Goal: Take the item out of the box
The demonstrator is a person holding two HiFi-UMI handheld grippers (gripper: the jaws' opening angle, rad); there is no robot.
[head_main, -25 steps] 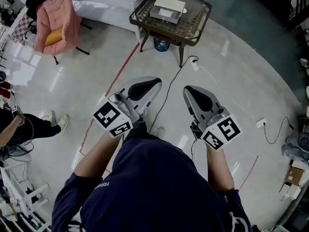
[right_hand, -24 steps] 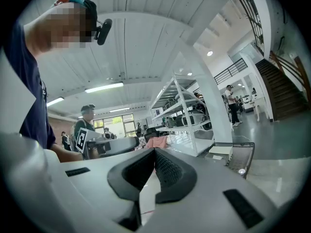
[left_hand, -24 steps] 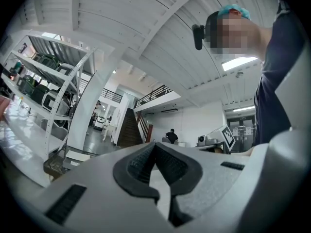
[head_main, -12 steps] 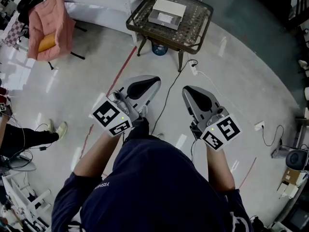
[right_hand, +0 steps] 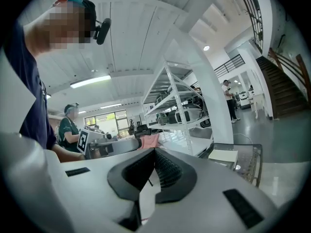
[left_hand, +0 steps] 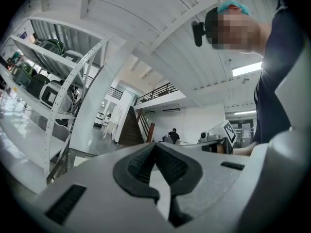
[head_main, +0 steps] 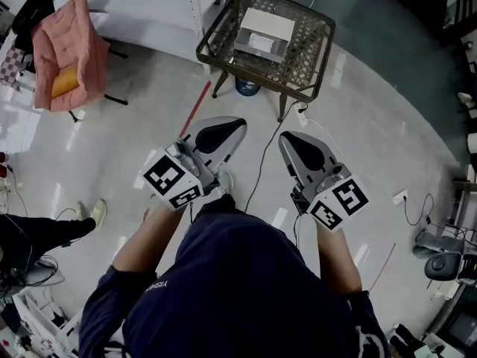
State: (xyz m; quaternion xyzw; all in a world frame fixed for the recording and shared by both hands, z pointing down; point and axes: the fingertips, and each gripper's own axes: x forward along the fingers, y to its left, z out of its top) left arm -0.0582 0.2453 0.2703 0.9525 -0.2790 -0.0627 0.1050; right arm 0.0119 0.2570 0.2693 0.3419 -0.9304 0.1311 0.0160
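We hold the left hand-held gripper (head_main: pixel 237 124) and right hand-held gripper (head_main: pixel 286 139) both pinched together on nothing, well short of the box (head_main: pixel 264 33) on the wicker bench (head_main: pixel 319 60) at upper centre. Arriving with jaws closed, we risk shoving the box off.

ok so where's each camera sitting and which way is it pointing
Head view: on the person's head, facing steeply down at floor; shows dark shirt, forearms, left gripper, right gripper, box on table ahead.
Left gripper view: on that gripper, along its shut jaws toward shelving and stairs; torso at right.
Right gripper view: on that gripper, along its shut jaws toward shelving; torso at left.
Shared: head and right gripper views both show the box; each gripper view catches the other gripper.
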